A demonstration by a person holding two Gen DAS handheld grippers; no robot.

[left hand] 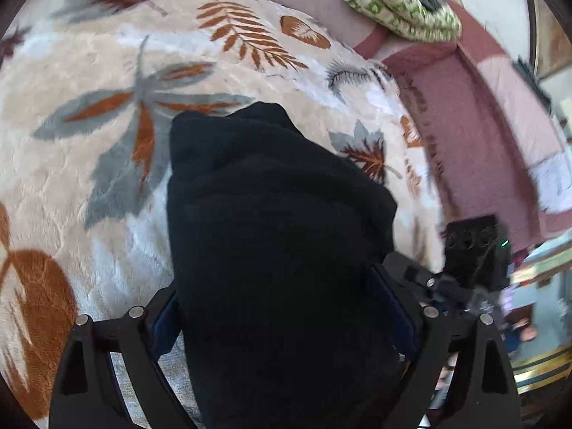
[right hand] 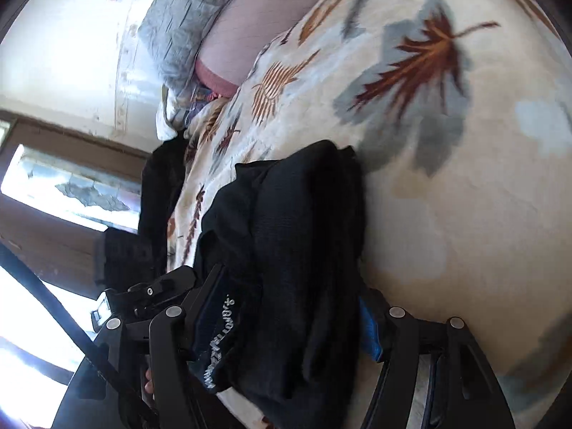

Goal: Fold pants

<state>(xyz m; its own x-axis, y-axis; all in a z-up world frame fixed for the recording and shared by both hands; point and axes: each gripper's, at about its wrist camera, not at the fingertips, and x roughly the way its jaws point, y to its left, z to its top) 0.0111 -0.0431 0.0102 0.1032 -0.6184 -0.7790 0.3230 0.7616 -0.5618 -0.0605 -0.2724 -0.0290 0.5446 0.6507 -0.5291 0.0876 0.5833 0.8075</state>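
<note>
The black pants (left hand: 279,214) lie as a thick folded bundle on a cream blanket with a leaf pattern (left hand: 89,71). My left gripper (left hand: 282,296) straddles the near end of the bundle, jaws wide, with the cloth filling the gap between its blue pads (left hand: 164,325). In the right wrist view the same pants (right hand: 296,221) lie between the fingers of my right gripper (right hand: 291,286). Its jaws stand apart and a hem with white lettering (right hand: 221,339) drapes over the left finger. The right gripper's body (left hand: 472,250) shows at the bundle's right side in the left wrist view.
A pink sheet (left hand: 464,125) borders the blanket, with a green patterned cloth (left hand: 400,3) heaped at the far end. A grey pillow (right hand: 178,18) lies by the wall. Another dark garment (right hand: 161,193) hangs over the bed's edge. Beyond the edge is a bright doorway (right hand: 71,186).
</note>
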